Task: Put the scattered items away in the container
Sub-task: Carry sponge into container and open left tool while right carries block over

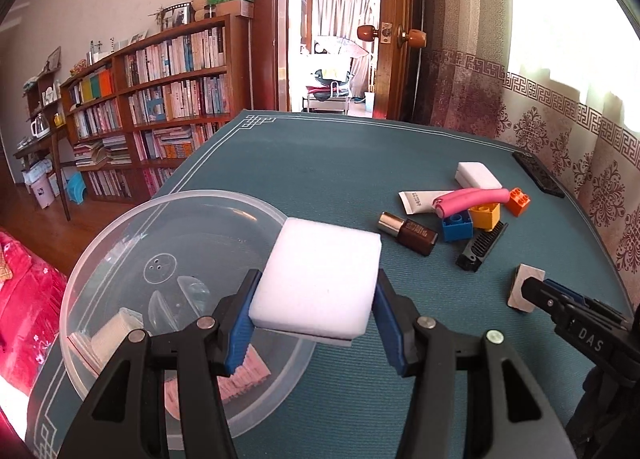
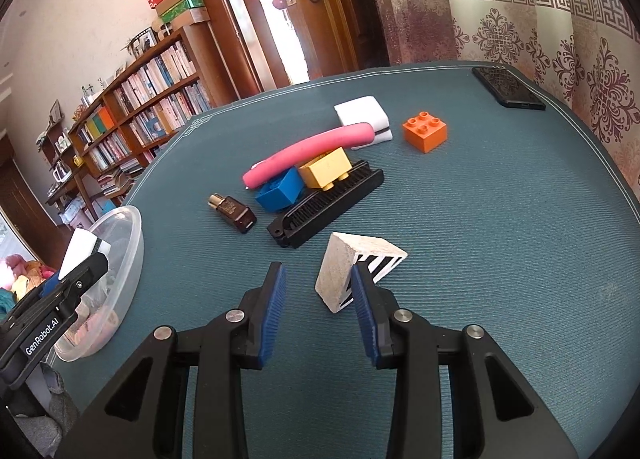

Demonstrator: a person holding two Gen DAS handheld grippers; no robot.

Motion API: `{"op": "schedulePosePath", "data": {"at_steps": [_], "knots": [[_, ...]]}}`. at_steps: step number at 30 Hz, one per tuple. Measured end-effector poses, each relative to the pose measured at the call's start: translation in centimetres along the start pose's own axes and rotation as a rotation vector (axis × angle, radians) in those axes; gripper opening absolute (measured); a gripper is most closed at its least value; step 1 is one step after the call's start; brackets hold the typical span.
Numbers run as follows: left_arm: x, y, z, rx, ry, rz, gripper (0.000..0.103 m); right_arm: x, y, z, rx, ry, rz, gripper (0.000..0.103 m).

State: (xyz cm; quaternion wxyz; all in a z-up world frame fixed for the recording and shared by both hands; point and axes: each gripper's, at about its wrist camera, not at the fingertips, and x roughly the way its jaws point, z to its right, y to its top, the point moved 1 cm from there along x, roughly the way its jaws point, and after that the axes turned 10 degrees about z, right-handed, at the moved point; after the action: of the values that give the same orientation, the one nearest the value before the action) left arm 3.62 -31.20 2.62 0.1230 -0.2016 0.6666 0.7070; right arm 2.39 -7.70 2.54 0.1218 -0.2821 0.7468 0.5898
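Note:
My left gripper (image 1: pixel 310 311) is shut on a white sponge (image 1: pixel 320 279), held above the right rim of the clear plastic bowl (image 1: pixel 100 255). The bowl holds a pink item and a pale block. My right gripper (image 2: pixel 318 299) is open, its right finger touching a tilted white block with black stripes (image 2: pixel 352 265) on the teal table. Beyond lie a black comb (image 2: pixel 328 201), a brown bottle (image 2: pixel 234 213), blue (image 2: pixel 280 191), yellow (image 2: pixel 326 167) and orange bricks (image 2: pixel 425 131), a pink foam roller (image 2: pixel 308 155) and another white sponge (image 2: pixel 362 115).
A white tube (image 1: pixel 418 201) lies under the pink roller. A black phone (image 2: pixel 508 89) rests at the table's far right corner. Curtains hang right of the table, a bookshelf (image 1: pixel 160 99) and open door stand behind, and red fabric (image 1: pixel 24 307) lies left.

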Motion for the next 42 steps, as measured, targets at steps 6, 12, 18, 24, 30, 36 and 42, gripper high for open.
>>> {"op": "schedulePosePath", "data": {"at_steps": [6, 12, 18, 24, 30, 36, 42], "knots": [[-0.2, 1.0, -3.6, -0.046, 0.067, 0.024, 0.058, 0.1, 0.7, -3.7, -0.043, 0.068, 0.004, 0.037], [-0.5, 1.1, -6.6, -0.089, 0.112, 0.032, 0.058, -0.1, 0.7, -5.5, -0.082, 0.052, 0.023, 0.029], [-0.5, 1.2, -7.6, -0.120, 0.109, 0.029, 0.059, -0.7, -0.3, -1.9, -0.025, -0.119, 0.051, 0.058], [-0.3, 1.0, -7.4, -0.117, 0.106, 0.023, 0.060, 1.0, -0.9, 0.0, 0.041, -0.121, -0.033, 0.060], [-0.2, 0.9, -7.7, -0.124, 0.111, 0.017, 0.060, 2.8, -0.5, 0.0, 0.032, -0.164, -0.058, 0.060], [0.1, 0.7, -8.1, -0.131, 0.118, 0.007, 0.060, 3.9, 0.1, -0.2, -0.016, -0.230, -0.055, 0.048], [0.3, 0.7, -8.4, -0.137, 0.125, 0.001, 0.060, 3.3, 0.1, -0.2, -0.018, -0.192, -0.048, 0.037]]}}
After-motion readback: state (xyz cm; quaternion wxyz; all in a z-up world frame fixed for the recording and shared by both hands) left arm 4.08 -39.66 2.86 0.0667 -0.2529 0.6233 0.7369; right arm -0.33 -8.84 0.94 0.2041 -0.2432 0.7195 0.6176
